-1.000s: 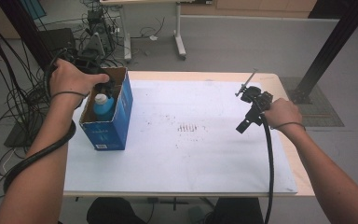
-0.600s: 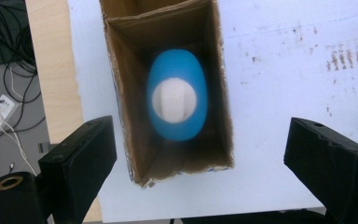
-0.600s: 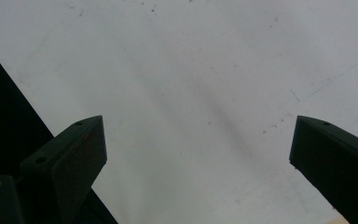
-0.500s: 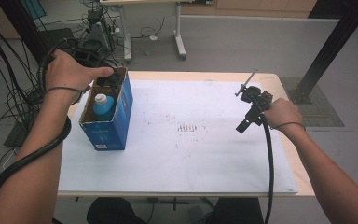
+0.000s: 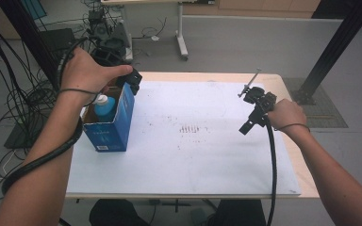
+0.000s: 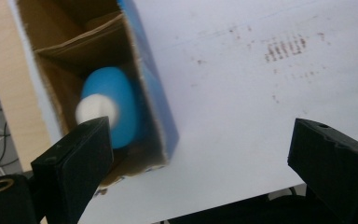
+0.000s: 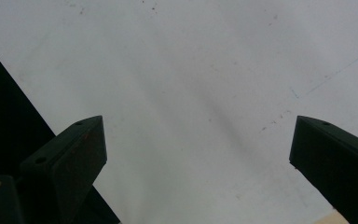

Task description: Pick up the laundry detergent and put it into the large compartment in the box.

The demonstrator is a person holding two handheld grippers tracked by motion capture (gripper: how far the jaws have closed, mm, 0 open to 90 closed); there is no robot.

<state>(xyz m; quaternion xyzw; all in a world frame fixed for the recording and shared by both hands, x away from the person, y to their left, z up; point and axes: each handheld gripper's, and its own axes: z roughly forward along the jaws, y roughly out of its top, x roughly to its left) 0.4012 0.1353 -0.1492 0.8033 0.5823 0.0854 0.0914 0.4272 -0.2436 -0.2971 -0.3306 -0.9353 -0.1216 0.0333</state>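
Observation:
An open-topped blue cardboard box (image 5: 107,133) stands on the left of the white sheet (image 5: 188,155). Inside it a blue bottle with a white cap (image 5: 104,107) stands upright. My left gripper (image 5: 131,78) hangs just above the box's far right corner, mostly covered by the hand. In the left gripper view it (image 6: 200,154) is open and holds nothing, looking down at the bottle (image 6: 114,109) in the box (image 6: 156,93). My right gripper (image 5: 253,113) hovers over the sheet's right side. In the right gripper view it (image 7: 198,144) is open above bare sheet (image 7: 191,70).
The wooden table (image 5: 307,184) shows as a strip beyond the sheet's right edge. Dark ink marks (image 5: 192,129) dot the middle of the sheet. Cables and equipment (image 5: 33,94) crowd the floor at the left. A black post (image 5: 332,44) rises at the back right.
My left gripper has risen out of the box and moved toward its far right corner, leaving the bottle standing inside. The right gripper has stayed put.

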